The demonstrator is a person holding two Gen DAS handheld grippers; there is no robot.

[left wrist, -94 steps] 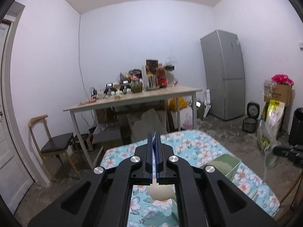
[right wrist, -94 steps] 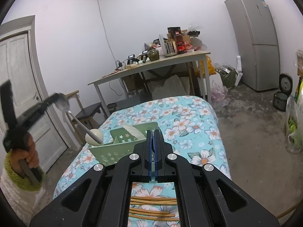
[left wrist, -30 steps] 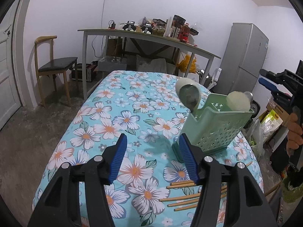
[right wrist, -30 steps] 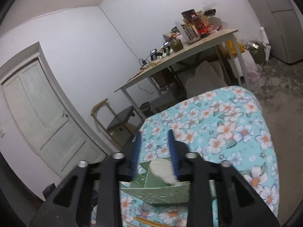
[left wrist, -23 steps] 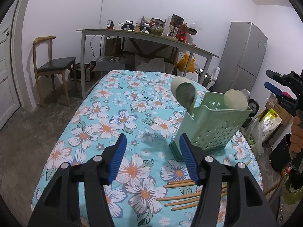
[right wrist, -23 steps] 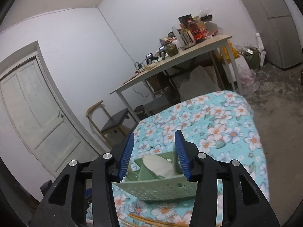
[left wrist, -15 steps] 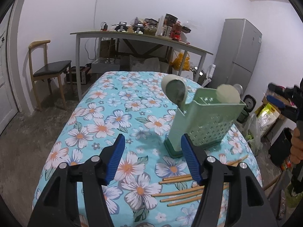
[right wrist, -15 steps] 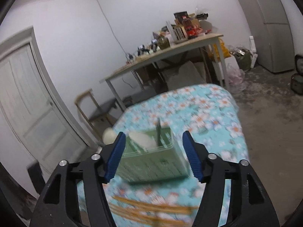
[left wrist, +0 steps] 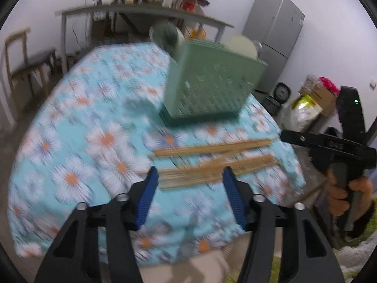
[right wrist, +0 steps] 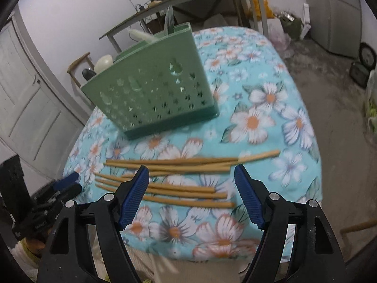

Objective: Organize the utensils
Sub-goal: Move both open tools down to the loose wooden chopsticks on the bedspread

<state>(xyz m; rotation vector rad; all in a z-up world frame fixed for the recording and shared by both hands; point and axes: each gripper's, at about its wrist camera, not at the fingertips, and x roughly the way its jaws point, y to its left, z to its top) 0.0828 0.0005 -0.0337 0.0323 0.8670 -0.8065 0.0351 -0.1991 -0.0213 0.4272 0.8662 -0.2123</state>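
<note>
Several wooden chopsticks [left wrist: 212, 151] [right wrist: 169, 162] lie loose in two rough bundles on the floral tablecloth [left wrist: 70, 141] [right wrist: 271, 99], near its front edge. Behind them stands a green perforated utensil holder [left wrist: 207, 87] [right wrist: 150, 92] with a cream spoon [left wrist: 240, 46] [right wrist: 103, 62] and a dark ladle [left wrist: 165, 37] in it. My left gripper [left wrist: 190, 172] hovers over the nearer bundle; its jaws are closing, with nothing pressed between the pads. My right gripper [right wrist: 190, 168] hangs above the chopsticks, jaws opening and empty. A hand holds it at the right of the left wrist view [left wrist: 329, 141].
Beyond the cloth-covered table are a long cluttered table [left wrist: 141, 11], a wooden chair [left wrist: 16, 54] and a grey fridge [left wrist: 275, 30]. A white door [right wrist: 23, 94] is on the left. Bags and a rice cooker [left wrist: 282, 92] sit on the concrete floor to the right.
Both grippers have dropped and tipped down towards the chopsticks at the table's front edge. The right jaws have spread much wider. The holder now sits higher in both views.
</note>
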